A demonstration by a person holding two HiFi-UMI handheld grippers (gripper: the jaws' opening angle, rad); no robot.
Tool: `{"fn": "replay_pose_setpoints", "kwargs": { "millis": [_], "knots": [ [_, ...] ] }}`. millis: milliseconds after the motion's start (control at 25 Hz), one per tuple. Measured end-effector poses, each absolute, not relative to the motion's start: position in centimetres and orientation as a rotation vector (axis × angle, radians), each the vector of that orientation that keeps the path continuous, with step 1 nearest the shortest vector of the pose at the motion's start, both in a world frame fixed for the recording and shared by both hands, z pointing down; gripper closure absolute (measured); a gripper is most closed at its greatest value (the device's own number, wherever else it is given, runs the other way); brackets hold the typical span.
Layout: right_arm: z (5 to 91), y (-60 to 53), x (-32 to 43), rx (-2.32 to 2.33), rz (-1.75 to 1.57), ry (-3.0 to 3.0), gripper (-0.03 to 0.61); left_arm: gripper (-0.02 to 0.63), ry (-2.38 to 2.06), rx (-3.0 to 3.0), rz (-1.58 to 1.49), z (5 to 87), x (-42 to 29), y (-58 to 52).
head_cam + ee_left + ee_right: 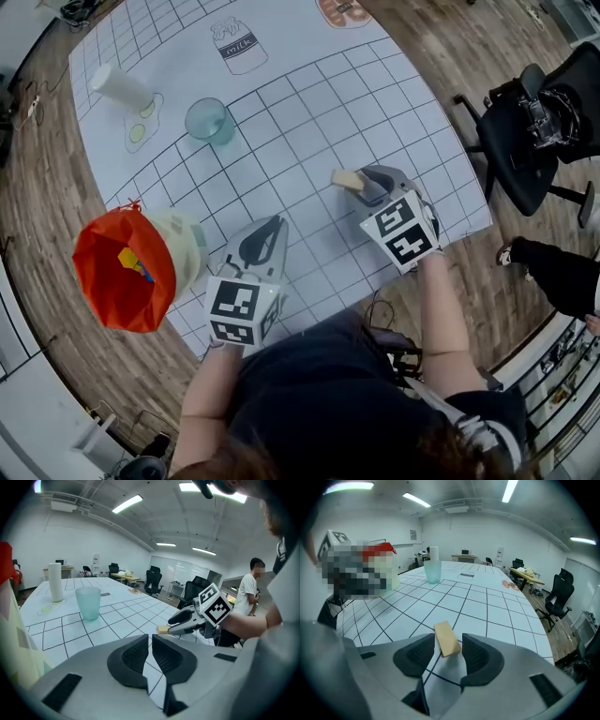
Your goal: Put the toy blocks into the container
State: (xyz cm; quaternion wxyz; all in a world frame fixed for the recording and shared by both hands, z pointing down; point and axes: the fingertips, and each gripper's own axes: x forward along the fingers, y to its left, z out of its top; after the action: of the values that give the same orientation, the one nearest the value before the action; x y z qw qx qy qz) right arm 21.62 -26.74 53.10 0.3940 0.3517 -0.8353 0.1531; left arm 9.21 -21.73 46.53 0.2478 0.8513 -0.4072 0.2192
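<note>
A tan wooden block (348, 179) lies on the white grid mat (309, 103). My right gripper (367, 185) is open around it: in the right gripper view the block (446, 638) sits between the jaws of the right gripper (447, 651), with a gap showing on its left side. The container (183, 246), a cream bag with a red lining, stands at the table's left edge and holds colourful blocks (136, 264). My left gripper (270, 227) hovers just right of the container. Nothing is between the left gripper's (150, 656) jaws, which are shut.
A teal cup (209, 120) and a white roll (120, 86) stand further back on the mat. A black office chair (534, 131) is off the table's right side. A person (248, 597) stands beyond the table. The table's near edge runs just under both grippers.
</note>
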Motion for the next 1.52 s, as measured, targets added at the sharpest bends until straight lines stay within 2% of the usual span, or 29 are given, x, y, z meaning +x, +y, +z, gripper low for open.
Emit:
{"fn": "replay_pose_setpoints", "kwargs": {
  "millis": [440, 560, 920, 1520],
  "knots": [
    [54.7, -26.9, 21.5, 0.837, 0.414, -2.105, 0.385, 0.583, -1.063, 2.3, 0.624, 48.2, 9.3, -23.0],
    [54.8, -26.7, 21.6, 0.822, 0.422, -2.106, 0.408, 0.583, -1.059, 2.298, 0.618, 48.4, 9.2, -23.3],
    [54.5, -26.2, 21.3, 0.823, 0.399, -2.09, 0.425, 0.583, -1.089, 2.308, 0.593, 47.6, 8.6, -23.2],
    [46.6, -25.4, 18.2, 0.871, 0.337, -2.191, 0.426, 0.583, -1.254, 2.359, 0.464, 41.1, 5.8, -21.2]
  ]
}}
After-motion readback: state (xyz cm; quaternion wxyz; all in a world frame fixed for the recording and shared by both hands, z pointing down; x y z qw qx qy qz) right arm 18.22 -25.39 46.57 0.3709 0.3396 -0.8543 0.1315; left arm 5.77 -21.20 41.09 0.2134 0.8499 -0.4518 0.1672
